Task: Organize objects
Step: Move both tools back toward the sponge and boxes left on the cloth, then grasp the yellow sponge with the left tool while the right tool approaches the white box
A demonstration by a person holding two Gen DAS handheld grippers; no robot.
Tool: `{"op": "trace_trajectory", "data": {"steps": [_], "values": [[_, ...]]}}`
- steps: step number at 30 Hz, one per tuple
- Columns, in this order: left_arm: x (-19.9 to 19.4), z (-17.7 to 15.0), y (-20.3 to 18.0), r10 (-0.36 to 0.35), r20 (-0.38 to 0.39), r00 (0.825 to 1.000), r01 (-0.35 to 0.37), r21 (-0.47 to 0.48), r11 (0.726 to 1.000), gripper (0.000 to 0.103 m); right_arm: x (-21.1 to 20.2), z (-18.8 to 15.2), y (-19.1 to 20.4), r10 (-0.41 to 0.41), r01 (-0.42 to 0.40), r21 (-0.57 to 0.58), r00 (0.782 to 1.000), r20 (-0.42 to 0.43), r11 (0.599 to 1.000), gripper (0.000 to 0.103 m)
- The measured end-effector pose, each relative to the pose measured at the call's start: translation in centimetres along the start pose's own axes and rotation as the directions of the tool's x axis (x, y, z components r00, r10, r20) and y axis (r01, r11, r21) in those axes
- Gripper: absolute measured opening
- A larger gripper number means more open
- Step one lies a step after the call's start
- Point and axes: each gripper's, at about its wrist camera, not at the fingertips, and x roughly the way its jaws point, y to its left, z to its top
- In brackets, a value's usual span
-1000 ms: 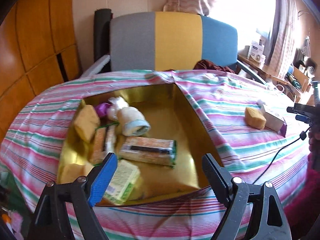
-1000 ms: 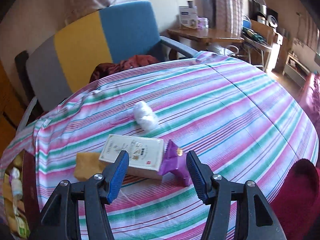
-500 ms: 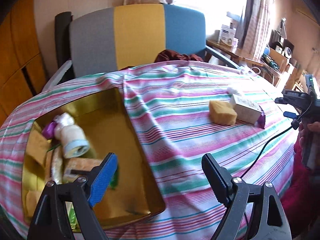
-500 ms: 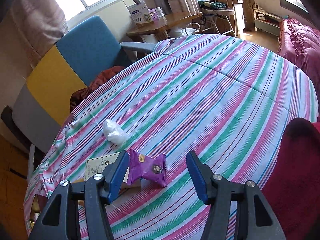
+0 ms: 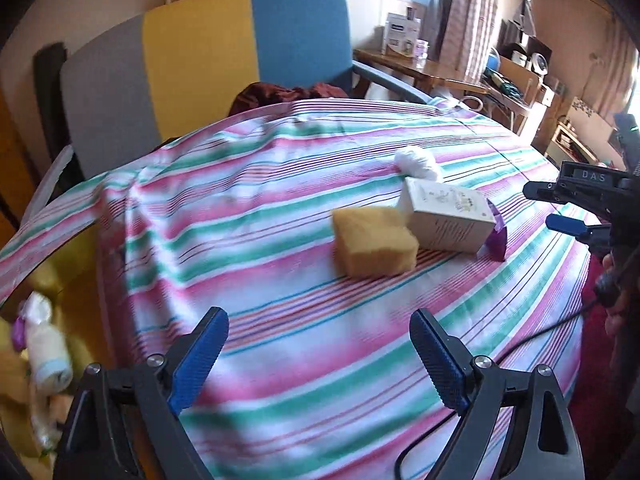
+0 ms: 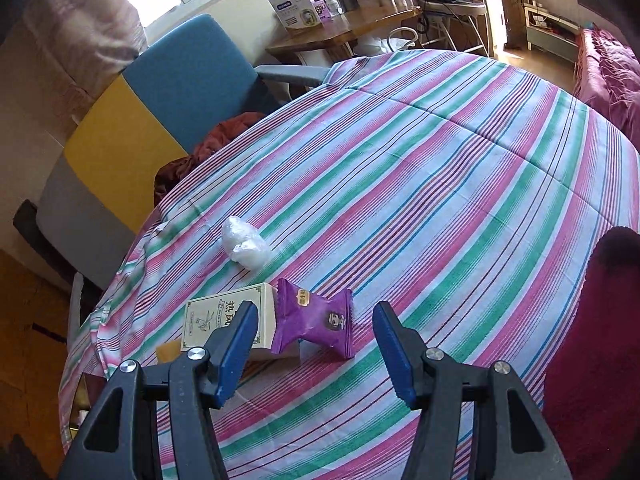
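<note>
Four loose things sit clustered on the striped cloth covering the table [image 5: 280, 208]: a yellow sponge [image 5: 374, 246] touching a cream box [image 5: 448, 218], a purple packet [image 6: 316, 318] against the box, and a white wad [image 6: 244, 242] just beyond. Both grippers, left [image 5: 318, 354] and right [image 6: 314, 342], have fingers spread, holding nothing. Behind stands a grey, yellow and blue chair [image 5: 200, 60]; a gold tray [image 5: 68, 292] lies left.
</note>
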Motion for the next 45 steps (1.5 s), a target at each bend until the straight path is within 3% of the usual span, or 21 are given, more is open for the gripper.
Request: {"op": "trace_trajectory", "data": {"steps": [3,14,17,21,29,39,43,45], "values": [[1.8,1.7,-1.6,-0.013,-0.004,1.0,0.013,0.031,0.999,0.101,0.1,0.1,-0.1,0.011,-0.011,0.01,1.0,-0.007,1.0,0.061],[9.9,5.1,-4.3,0.023,-0.054,0.998,-0.018,0.099,0.995,0.101,1.1,0.2,-0.4,0.019,-0.017,0.03,0.999,-0.044,0.999,0.061],[11.0,4.7,-3.4,-0.047,-0.097,0.994,0.052,0.051,0.997,0.069,1.3,0.2,-0.5,0.012,-0.01,0.036,0.999,-0.053,0.999,0.061],[9.0,3.3,-2.9,-0.079,-0.038,0.996,0.081,0.053,0.995,0.064,1.4,0.3,-0.5,0.0,0.001,0.027,0.999,-0.054,1.0,0.061],[4.9,-1.9,-1.8,-0.141,-0.002,0.99,0.141,0.0,0.99,0.064,2.0,0.5,-1.3,-0.022,0.026,0.057,0.998,-0.067,0.998,0.061],[3.1,-5.3,-1.2,-0.143,0.044,0.989,0.144,-0.023,0.989,0.062,3.2,0.0,-1.7,-0.045,0.05,0.059,0.995,-0.088,0.997,0.061],[3.3,-5.4,-1.1,-0.146,0.051,0.988,0.147,-0.024,0.989,0.062,3.1,-0.2,-0.3,0.014,-0.014,0.002,0.996,-0.087,1.0,0.061],[3.3,-5.5,-1.1,-0.146,0.055,0.988,0.148,-0.024,0.989,0.062,3.3,-0.7,1.3,0.045,-0.052,-0.066,0.993,-0.105,0.996,0.066]]}}
